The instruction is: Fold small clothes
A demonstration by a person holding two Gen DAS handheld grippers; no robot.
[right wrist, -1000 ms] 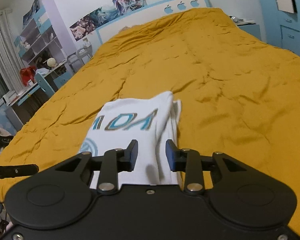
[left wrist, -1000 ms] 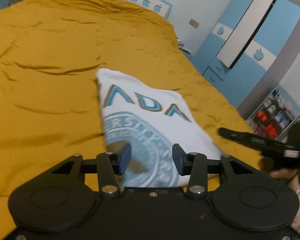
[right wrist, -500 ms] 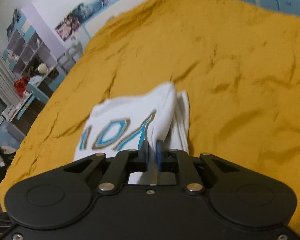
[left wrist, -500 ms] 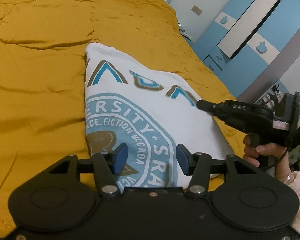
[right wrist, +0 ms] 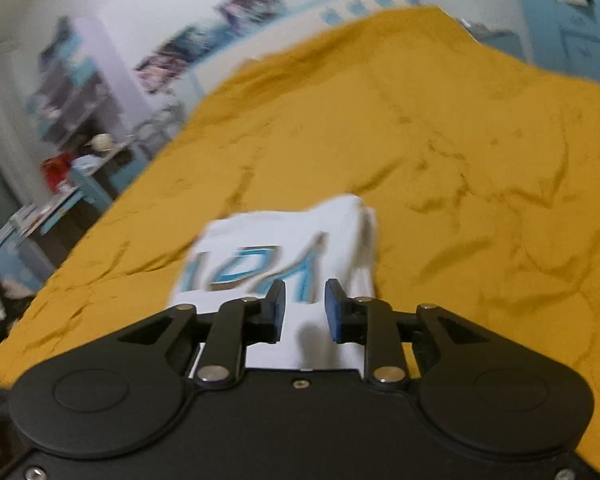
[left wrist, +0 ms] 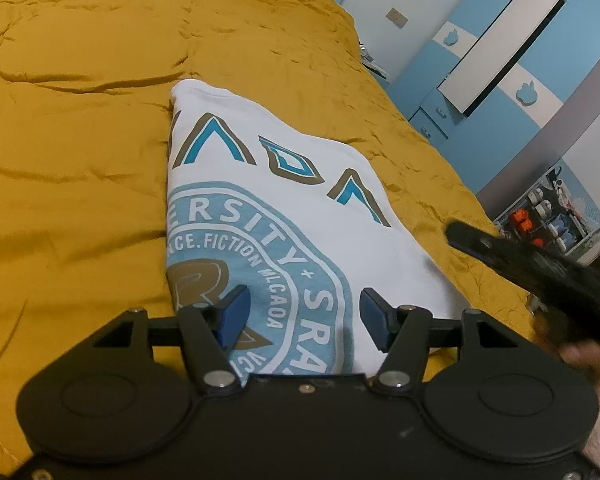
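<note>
A white t-shirt (left wrist: 284, 200) with a blue round print lies folded on the mustard-yellow bedspread (left wrist: 80, 140). My left gripper (left wrist: 304, 316) is open, just above the shirt's near edge over the print. The right gripper shows in the left wrist view (left wrist: 464, 240) past the shirt's right edge, held off the cloth. In the blurred right wrist view the right gripper (right wrist: 305, 308) is open with a narrow gap, above the folded shirt (right wrist: 268, 240), holding nothing.
A blue and white wardrobe (left wrist: 512, 80) stands to the right of the bed. A desk and shelves (right wrist: 60, 152) stand on the other side. The bedspread (right wrist: 460, 180) stretches wide beyond the shirt.
The right gripper closed on the shirt's edge half a second ago and has now opened and drawn back. The left gripper came closer over the shirt and stayed open.
</note>
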